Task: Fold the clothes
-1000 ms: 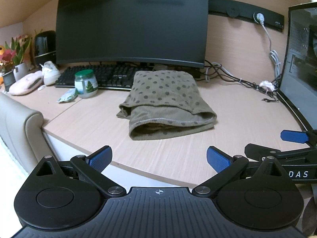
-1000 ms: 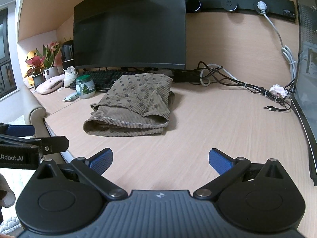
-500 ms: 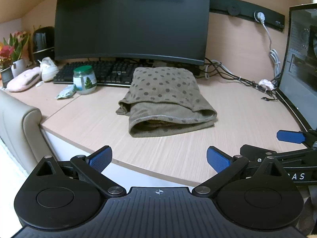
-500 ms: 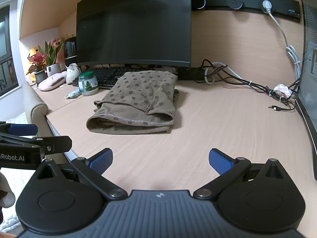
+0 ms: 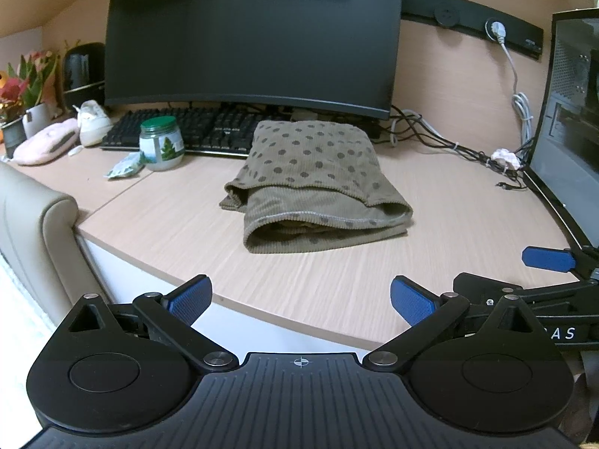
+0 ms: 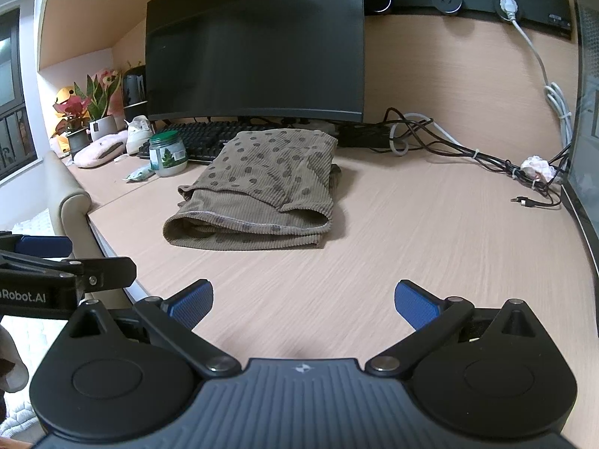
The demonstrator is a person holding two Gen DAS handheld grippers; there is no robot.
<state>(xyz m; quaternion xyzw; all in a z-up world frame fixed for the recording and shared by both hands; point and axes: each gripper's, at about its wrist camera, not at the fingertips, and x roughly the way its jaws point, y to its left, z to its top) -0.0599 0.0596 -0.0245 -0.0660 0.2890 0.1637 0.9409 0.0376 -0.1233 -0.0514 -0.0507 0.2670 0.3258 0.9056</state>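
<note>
Left tongs [image 5: 300, 296], right tongs [image 6: 303, 301] spread wide, empty (folded garment [image 5: 314, 187] untouched, well ahead).

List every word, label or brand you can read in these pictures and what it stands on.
"Robot.AI": on the left tongs, seen from the right wrist; its start is cut off.
"AS": on the right tongs, seen from the left wrist; earlier letters hidden.
Jar label: a tree picture, its print too small to read.
Keyboard keys: too small to read.
</note>
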